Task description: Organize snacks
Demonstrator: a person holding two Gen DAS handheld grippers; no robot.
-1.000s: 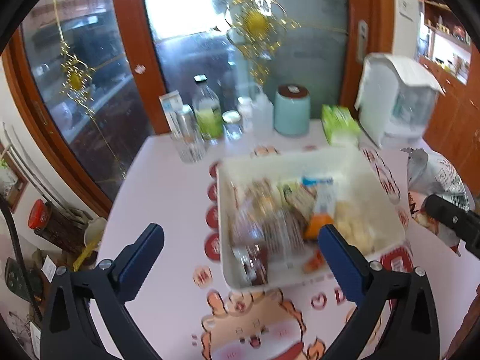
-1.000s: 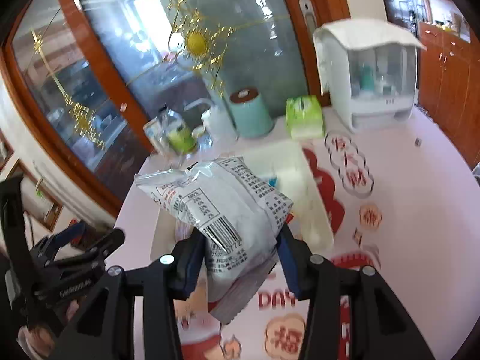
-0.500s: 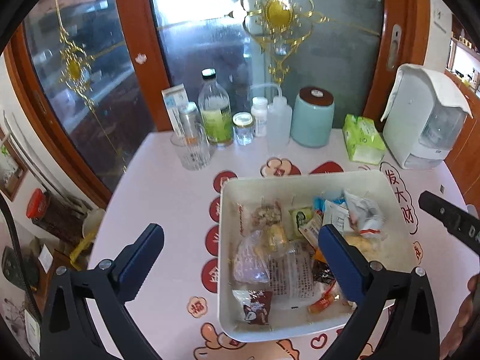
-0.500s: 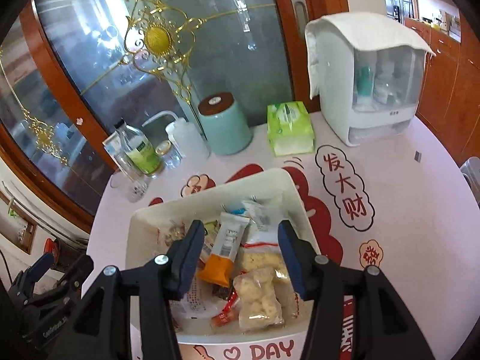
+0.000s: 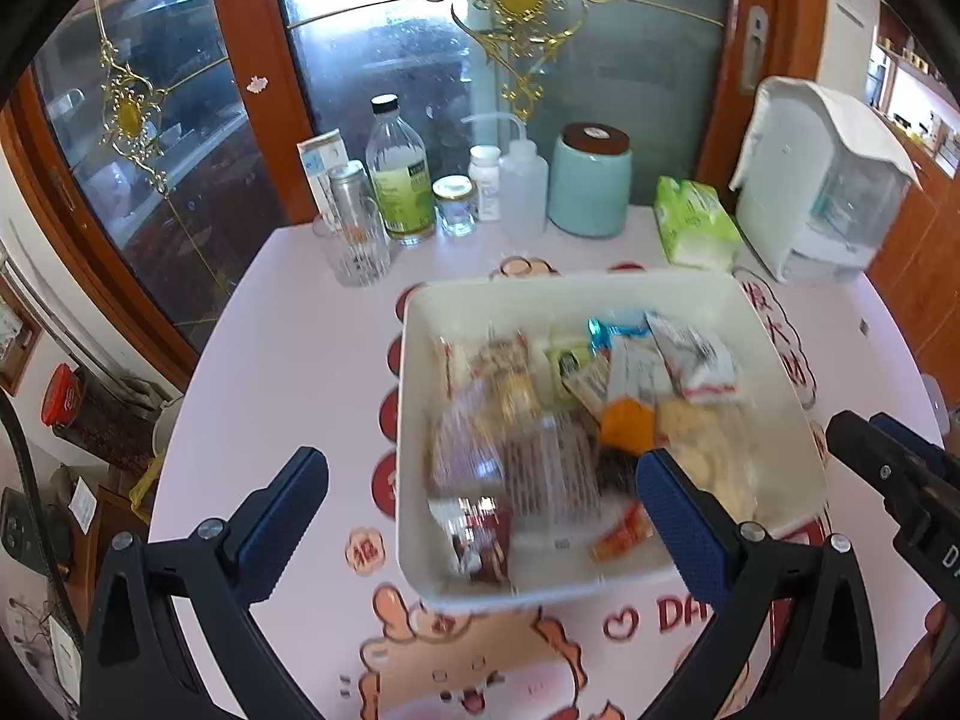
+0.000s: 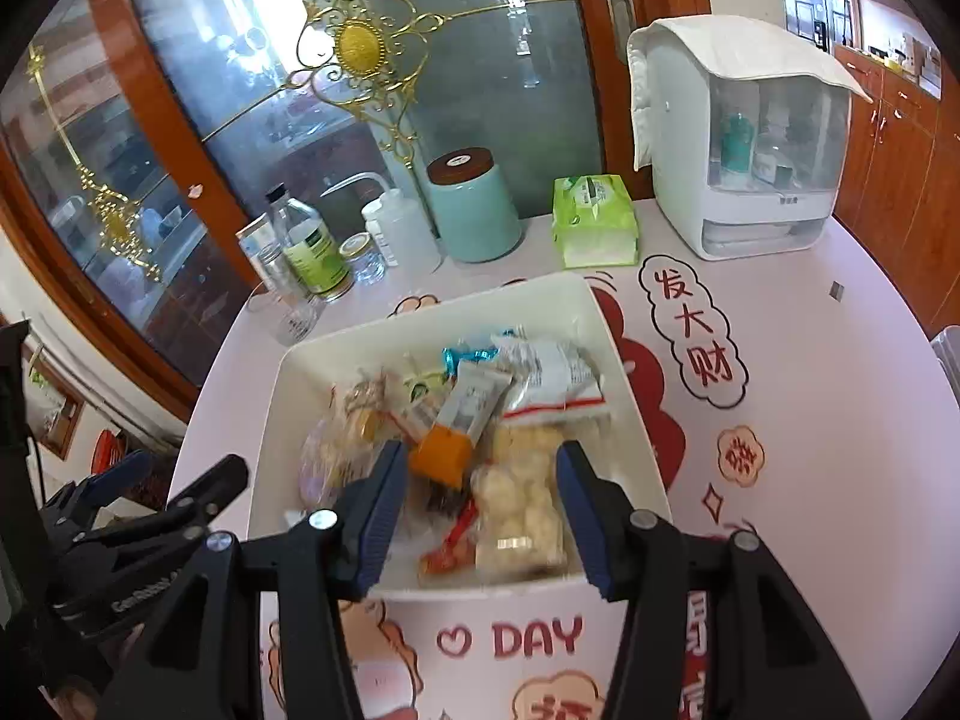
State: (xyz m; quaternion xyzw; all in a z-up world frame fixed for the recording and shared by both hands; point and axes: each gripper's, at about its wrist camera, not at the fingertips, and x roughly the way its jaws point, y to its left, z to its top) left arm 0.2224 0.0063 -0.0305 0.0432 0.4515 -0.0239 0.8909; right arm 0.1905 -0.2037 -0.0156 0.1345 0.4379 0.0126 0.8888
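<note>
A white rectangular tray (image 5: pixel 774 360) (image 6: pixel 624 384) sits on the pink printed table and holds several snack packets. The silver chip bag (image 5: pixel 690 354) (image 6: pixel 549 369) lies at its far right. An orange-ended bar (image 6: pixel 465 414), a clear bag of pale puffs (image 6: pixel 519 510) and a red wrapper lie nearer the front. My left gripper (image 5: pixel 480 492) is open and empty above the tray's front left part. My right gripper (image 6: pixel 480 495) is open and empty above the tray's front edge; it also shows in the left wrist view (image 5: pixel 888 474) at the right.
Along the table's far edge stand a glass tumbler (image 5: pixel 354 246), bottles and jars (image 5: pixel 399 177), a teal canister (image 5: pixel 591 180), a green tissue pack (image 5: pixel 693 222) and a white covered appliance (image 5: pixel 822 180). Glass doors stand behind. The left edge drops to floor clutter.
A second ago my right gripper was shut on the silver chip bag over the tray. The bag now lies in the tray and the right gripper is open. Both grippers have shifted slightly.
</note>
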